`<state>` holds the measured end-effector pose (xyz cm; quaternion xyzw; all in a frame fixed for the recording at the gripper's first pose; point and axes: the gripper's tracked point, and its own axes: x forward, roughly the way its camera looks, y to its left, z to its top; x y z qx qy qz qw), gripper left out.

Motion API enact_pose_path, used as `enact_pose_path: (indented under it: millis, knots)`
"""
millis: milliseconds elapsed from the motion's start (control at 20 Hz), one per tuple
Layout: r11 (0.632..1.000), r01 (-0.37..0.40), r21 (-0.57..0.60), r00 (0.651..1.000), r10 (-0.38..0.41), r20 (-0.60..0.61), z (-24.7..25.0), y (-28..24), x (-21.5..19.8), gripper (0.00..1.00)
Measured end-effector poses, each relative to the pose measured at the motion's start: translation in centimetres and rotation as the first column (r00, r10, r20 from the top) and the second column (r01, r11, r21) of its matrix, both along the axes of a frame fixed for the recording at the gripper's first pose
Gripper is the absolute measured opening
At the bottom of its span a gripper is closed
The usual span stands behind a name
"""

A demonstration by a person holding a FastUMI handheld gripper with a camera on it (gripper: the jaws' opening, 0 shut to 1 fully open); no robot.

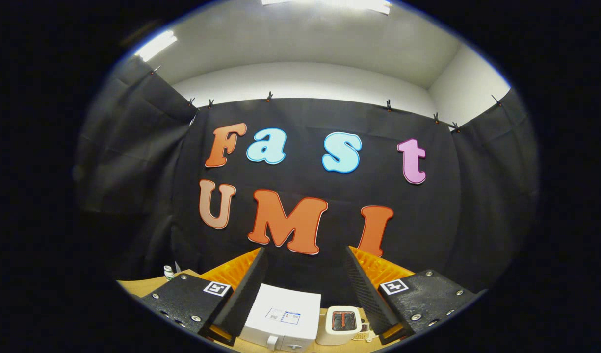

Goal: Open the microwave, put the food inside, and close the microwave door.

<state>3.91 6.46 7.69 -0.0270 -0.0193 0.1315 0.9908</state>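
High above the table, the gripper [305,289] points out at the booth's black cloth wall, its two fingers spread wide apart with nothing held between them. Below and between the fingers, seen from above, stands the white microwave [283,316], a boxy thing with a small label on its top. Its front faces down and toward the gripper, where a latch or handle part shows at the lower rim. The door looks shut from here, though the front face is seen too steeply to be sure. Whether food is inside cannot be told, so this could be a microwave waiting to be opened or one already loaded and closed again.

Just beside the microwave, toward the right finger, sits a small white toaster [340,324] with dark slots on top. Next to it, near the right finger's base, lies something small and pale brown [361,336], perhaps the food, but it is too small and too far under the finger to name. Off past the left finger a little white bottle with a green cap [169,272] stands on the wooden table [138,285].

What matters for any reach is that the microwave lies well below the fingers and slightly nearer the left one, so the gripper would have to tip downward to meet its front.
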Motion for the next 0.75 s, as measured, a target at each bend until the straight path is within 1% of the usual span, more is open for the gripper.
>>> enact_pose_path:
  millis: [150,350,500,750]
  knots:
    - [1.0,-0.012,0.013,0.999,0.012,0.033,1.4,0.6,0.3,0.97]
    - [1.0,0.007,-0.003,0.998,-0.006,0.066,2.4,0.5,0.8,0.98]
    - [1.0,0.01,0.014,0.997,-0.011,0.075,2.7,0.7,1.0,0.98]
    - [0.999,0.045,0.026,0.995,-0.047,0.086,3.3,-0.4,1.3,0.98]
